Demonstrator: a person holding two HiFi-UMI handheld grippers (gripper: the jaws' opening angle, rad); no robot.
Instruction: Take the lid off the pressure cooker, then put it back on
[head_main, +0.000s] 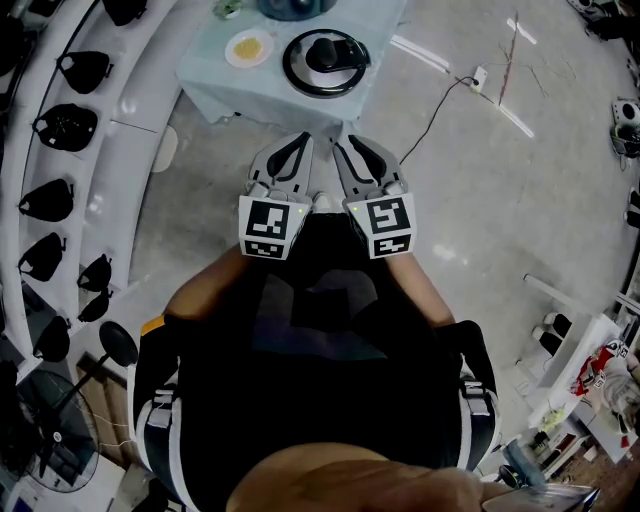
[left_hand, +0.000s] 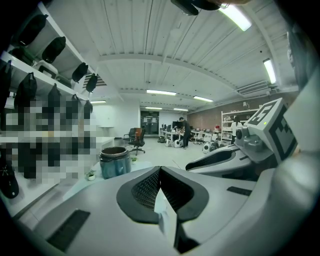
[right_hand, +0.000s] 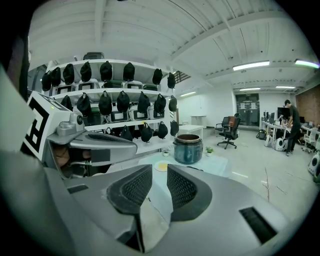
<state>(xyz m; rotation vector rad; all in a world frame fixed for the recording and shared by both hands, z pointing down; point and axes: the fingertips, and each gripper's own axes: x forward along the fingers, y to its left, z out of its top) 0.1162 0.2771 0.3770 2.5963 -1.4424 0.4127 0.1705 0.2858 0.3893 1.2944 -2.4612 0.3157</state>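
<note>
The pressure cooker lid (head_main: 325, 62), round and black with a silver rim, lies flat on the pale blue table (head_main: 215, 75). The open blue-grey pot (right_hand: 188, 147) stands behind it without a lid, and it also shows as the pot (left_hand: 115, 161) in the left gripper view. Both grippers are held close to the person's body, short of the table's near edge. My left gripper (head_main: 298, 142) (left_hand: 160, 169) has its pads together with nothing in it. My right gripper (head_main: 346, 142) (right_hand: 159, 172) shows a narrow gap between its pads, and that gap is empty.
A small plate with something yellow (head_main: 248, 47) sits left of the lid. White shelves of black bags (head_main: 60, 130) curve along the left. A cable and power strip (head_main: 478, 75) lie on the floor at the right. A small potted plant (right_hand: 209, 149) stands on the table.
</note>
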